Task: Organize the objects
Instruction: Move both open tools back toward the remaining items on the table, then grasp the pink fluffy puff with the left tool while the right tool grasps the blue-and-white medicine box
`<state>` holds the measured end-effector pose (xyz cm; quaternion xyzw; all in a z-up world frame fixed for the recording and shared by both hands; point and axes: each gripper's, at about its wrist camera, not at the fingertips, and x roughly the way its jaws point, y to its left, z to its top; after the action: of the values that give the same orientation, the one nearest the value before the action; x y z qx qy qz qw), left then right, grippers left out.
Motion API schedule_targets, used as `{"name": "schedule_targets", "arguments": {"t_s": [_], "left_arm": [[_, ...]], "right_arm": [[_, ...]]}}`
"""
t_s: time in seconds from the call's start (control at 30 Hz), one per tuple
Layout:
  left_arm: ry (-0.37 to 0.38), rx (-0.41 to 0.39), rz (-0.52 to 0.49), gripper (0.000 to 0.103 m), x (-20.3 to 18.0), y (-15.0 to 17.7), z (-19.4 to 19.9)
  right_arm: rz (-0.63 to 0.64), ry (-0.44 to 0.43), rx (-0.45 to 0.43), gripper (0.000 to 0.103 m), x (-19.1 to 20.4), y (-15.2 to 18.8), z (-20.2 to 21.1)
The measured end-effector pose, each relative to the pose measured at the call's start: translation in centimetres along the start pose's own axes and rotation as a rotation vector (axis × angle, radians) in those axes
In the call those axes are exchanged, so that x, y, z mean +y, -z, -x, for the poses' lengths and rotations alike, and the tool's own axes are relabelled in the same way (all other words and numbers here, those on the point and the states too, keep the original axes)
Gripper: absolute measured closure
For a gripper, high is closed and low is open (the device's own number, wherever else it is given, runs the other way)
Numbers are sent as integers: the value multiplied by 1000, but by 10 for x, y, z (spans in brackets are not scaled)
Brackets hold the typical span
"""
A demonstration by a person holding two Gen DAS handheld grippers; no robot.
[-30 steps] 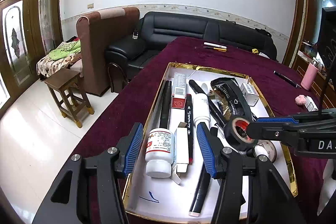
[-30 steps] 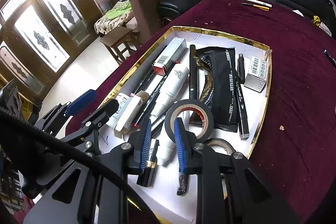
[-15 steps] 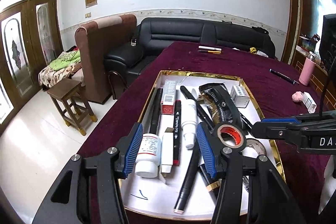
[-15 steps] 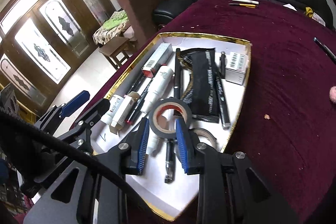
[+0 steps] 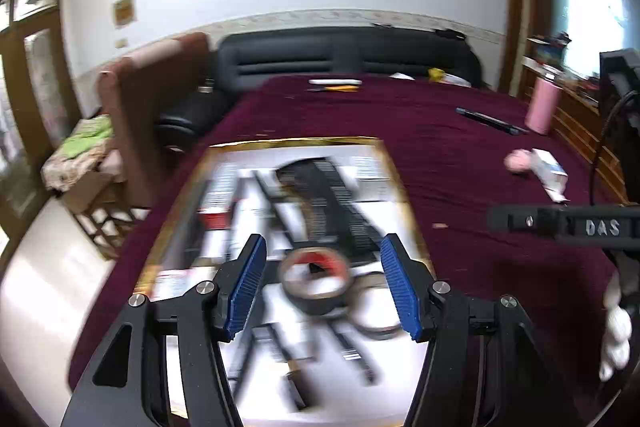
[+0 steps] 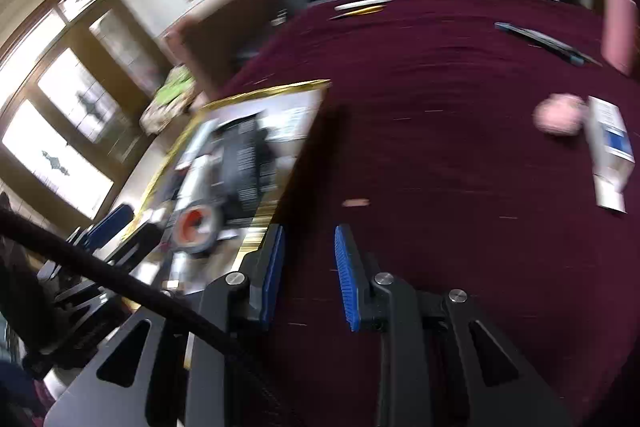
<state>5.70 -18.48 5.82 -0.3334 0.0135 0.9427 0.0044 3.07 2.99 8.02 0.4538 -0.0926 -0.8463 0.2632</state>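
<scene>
A gold-rimmed white tray [image 5: 409, 215] on the maroon cloth holds blurred pens, boxes and a black packet. A black tape roll with a red core [image 5: 314, 285] lies in it, and a clear tape ring [image 5: 376, 313] beside it. My left gripper [image 5: 323, 247] hovers over the tray with its jaws opening; the roll shows between the pads, untouched. My right gripper [image 6: 310, 233] is over bare cloth to the right of the tray [image 6: 272, 87], slightly open with nothing in it. The tape roll [image 6: 196, 225] sits to its left.
On the cloth to the right lie a pink ball [image 6: 560, 115], a white-and-blue box [image 6: 610, 151] and a dark pen [image 6: 544, 41]. A pink bottle [image 5: 542, 105] stands at the table's right edge. Far off lie a white marker [image 5: 334, 81] and a black sofa [image 5: 344, 57].
The right gripper left the tape roll in the tray and swung right onto bare cloth. The left gripper shifted right, so the roll now shows between its wider-set pads.
</scene>
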Motion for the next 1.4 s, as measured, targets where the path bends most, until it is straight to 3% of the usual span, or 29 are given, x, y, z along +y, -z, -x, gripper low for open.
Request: {"name": "schedule_targets", "arguments": {"t_s": [0.17, 0.23, 0.33, 0.43, 0.67, 0.93, 1.2, 1.4], "left_arm": [[116, 42, -80, 49, -55, -12, -20], [153, 59, -106, 49, -77, -15, -29], [195, 82, -134, 49, -100, -19, -38], [220, 96, -174, 50, -124, -25, -48], [289, 74, -299, 50, -185, -60, -84], [313, 100, -430, 50, -244, -91, -152], [348, 103, -549, 50, -279, -96, -190], [382, 116, -609, 50, -297, -90, -206]], "right_arm": [[-158, 101, -67, 79, -89, -3, 45], [-218, 141, -95, 74, -122, -3, 62], [-276, 179, -133, 66, -153, -2, 79], [-308, 220, -155, 65, -177, -5, 87], [-296, 299, -152, 65, -200, -36, 71], [-273, 308, -98, 62, -223, -68, 38], [-286, 310, -24, 62, -244, -75, 7], [-273, 318, -34, 62, -247, -75, 6]]}}
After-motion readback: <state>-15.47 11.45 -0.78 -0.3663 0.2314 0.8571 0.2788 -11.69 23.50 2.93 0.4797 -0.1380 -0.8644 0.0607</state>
